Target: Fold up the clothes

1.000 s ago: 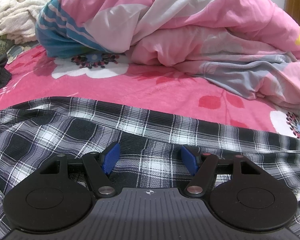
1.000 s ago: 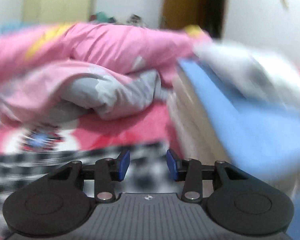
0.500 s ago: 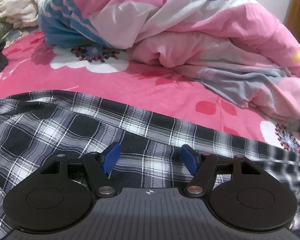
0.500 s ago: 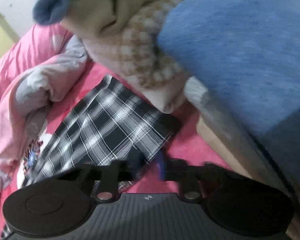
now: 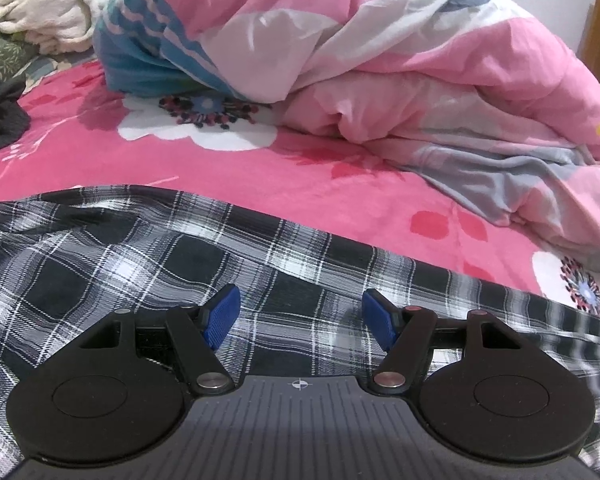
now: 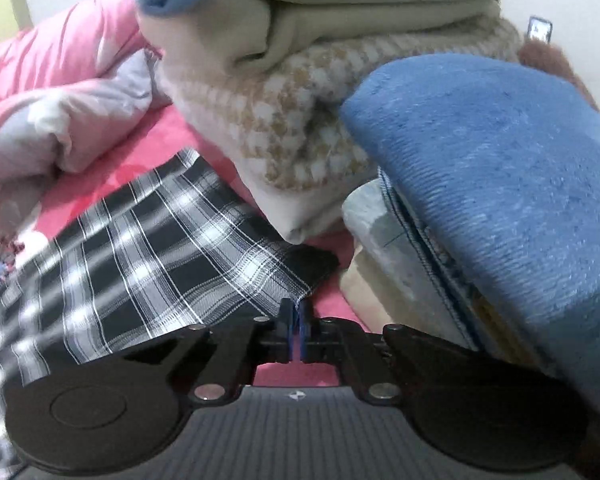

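Plaid shirt (image 5: 148, 264) lies spread on the pink floral bed sheet (image 5: 260, 184), below a heaped pink quilt (image 5: 440, 80). Left gripper (image 5: 300, 318) hovers over the cloth, its fingers (image 5: 222, 316) released and wide apart. Right gripper (image 6: 295, 330) has its fingers clenched on a corner of the shirt (image 6: 160, 248), beside a stack of folded clothes (image 6: 340, 92)
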